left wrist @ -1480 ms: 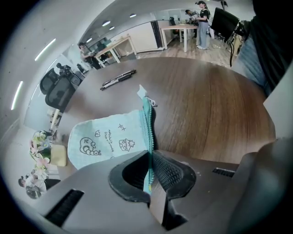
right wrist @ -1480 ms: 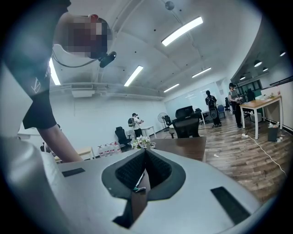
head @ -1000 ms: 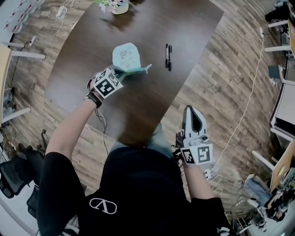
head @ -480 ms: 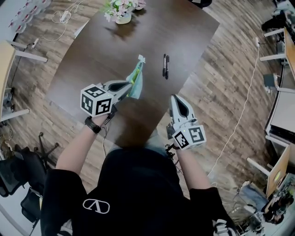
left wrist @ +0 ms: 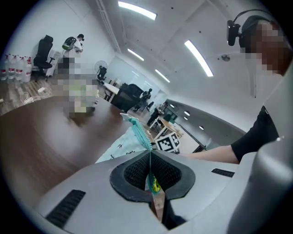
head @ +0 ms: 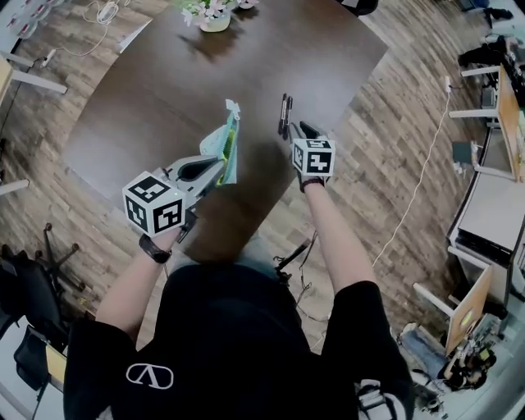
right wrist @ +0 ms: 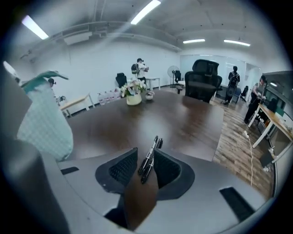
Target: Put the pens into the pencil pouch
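Observation:
A mint-green pencil pouch (head: 225, 141) hangs above the dark table (head: 156, 82) with its zip edge up. My left gripper (head: 220, 166) is shut on its near edge. In the left gripper view the pouch's (left wrist: 129, 140) fabric is pinched between the pads of my left gripper (left wrist: 150, 161). Two black pens (head: 284, 113) lie side by side on the table. My right gripper (head: 294, 129) has come down at their near ends. Its jaws are opening, and in the right gripper view the pens (right wrist: 150, 159) lie between the pads of my right gripper (right wrist: 145, 168) without being pressed.
A flower pot (head: 212, 13) stands at the far end of the table. The table's right edge (head: 344, 115) runs close beside the pens, with wood floor beyond. White cables (head: 102, 12) lie on the floor at top left. Desks and chairs stand to the right.
My left gripper has lifted the pouch off the table and rolled it onto its edge. My right gripper has swung forward and down from near my body to the pens, and its jaws have parted.

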### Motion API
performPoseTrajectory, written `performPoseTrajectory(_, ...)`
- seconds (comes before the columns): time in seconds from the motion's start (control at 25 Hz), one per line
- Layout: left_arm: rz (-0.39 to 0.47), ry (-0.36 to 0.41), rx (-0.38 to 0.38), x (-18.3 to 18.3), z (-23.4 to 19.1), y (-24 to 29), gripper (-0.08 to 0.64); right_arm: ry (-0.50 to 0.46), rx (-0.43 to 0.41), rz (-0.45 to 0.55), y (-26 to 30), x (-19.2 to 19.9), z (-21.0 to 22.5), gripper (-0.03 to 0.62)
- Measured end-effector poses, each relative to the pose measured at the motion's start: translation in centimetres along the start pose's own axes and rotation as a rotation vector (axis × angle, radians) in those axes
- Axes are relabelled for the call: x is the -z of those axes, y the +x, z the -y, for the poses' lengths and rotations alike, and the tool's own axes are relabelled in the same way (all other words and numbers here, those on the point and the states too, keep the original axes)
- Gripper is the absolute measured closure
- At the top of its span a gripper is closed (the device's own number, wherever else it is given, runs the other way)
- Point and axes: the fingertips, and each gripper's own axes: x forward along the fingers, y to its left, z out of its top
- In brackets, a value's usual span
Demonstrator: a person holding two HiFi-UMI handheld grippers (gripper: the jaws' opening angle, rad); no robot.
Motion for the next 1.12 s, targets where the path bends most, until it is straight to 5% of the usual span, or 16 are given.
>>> performPoseTrajectory(0.32,0.043,-0.030,-0.028,0.5,-0.2,-0.5,0.549,0.258,-0.094,-0.353,7.2,3.7,3.8,0.464)
performPoseTrajectory(0.48,0.065,-0.051,-0.040,0.6,-0.6,-0.9,0.549,0.255,-0.091,-0.471,8.8,4.7,4.3,0.480)
performPoseTrajectory(0.8,0.076,-0.069,-0.056,1.3,-1.1,-1.4,0.549,0.307,-0.078,-0.585,10.3,6.3,4.9,0.493)
performPoseTrajectory(1.12,0.065,-0.073,-0.055,1.7,-1.7,-2.4,0.549,0.250,-0.041,-0.606,10.5,6.2,4.4,0.546)
